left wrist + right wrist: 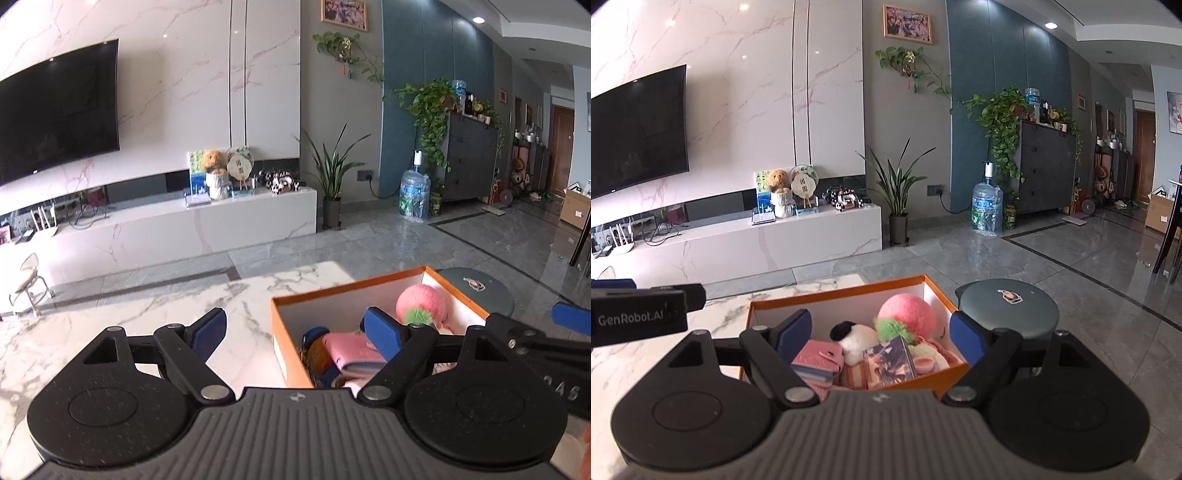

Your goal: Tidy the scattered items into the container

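Note:
An orange box with white inside (pixel 846 295) (pixel 343 291) stands on the marble table (pixel 147 317). It holds a pink plush peach (pixel 907 314) (pixel 421 301), a black and white plush (pixel 855 338), a pink wallet (pixel 818 358) (pixel 356 354) and a picture card (pixel 890 362). My left gripper (pixel 295 332) is open and empty, raised over the box's left wall. My right gripper (pixel 877 339) is open and empty, above the box's near side. The left gripper's body shows at the left of the right wrist view (pixel 639 315).
A round grey stool (pixel 1008 306) stands right of the box. Beyond the table are a white TV bench (pixel 203 221) with toys, a wall TV (pixel 55 110), a potted plant (pixel 897 199) and a water jug (pixel 986 206) on the tiled floor.

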### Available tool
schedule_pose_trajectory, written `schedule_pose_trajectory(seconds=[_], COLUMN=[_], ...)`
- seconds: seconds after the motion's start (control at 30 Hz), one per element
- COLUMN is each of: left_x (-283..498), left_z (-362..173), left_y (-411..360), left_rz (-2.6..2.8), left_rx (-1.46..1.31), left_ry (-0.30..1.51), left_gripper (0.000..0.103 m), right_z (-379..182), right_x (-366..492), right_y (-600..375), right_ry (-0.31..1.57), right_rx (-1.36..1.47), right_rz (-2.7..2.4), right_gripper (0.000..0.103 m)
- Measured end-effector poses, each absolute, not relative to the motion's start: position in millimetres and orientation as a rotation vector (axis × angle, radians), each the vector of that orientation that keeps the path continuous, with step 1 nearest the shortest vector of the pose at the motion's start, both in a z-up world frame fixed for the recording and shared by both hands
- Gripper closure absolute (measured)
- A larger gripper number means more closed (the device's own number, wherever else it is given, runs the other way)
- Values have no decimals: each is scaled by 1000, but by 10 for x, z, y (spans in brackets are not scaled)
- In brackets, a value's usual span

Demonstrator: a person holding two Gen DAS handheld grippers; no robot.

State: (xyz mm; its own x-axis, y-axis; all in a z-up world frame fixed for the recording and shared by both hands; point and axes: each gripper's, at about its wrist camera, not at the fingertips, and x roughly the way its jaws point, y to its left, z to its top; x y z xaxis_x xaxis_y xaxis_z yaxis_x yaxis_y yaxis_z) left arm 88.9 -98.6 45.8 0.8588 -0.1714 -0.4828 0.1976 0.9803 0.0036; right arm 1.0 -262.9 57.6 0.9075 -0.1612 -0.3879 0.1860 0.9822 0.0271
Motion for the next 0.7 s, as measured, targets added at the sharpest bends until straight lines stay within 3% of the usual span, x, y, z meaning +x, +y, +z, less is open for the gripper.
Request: schedule_pose_trajectory(seconds=[0.37,0.7], left_x=[674,399], left_z=[179,240], left_y=[-932,-950], left_rz=[-212,-232], left_rx=[46,65], left_ry=[727,717], left_gripper=[6,6], right_z=[593,513], right_x=[-355,-494], right_y=[-2585,-2452], right_ry=[546,587], right_rx=[32,11], right_rz=[-211,-190], right_gripper=[19,18])
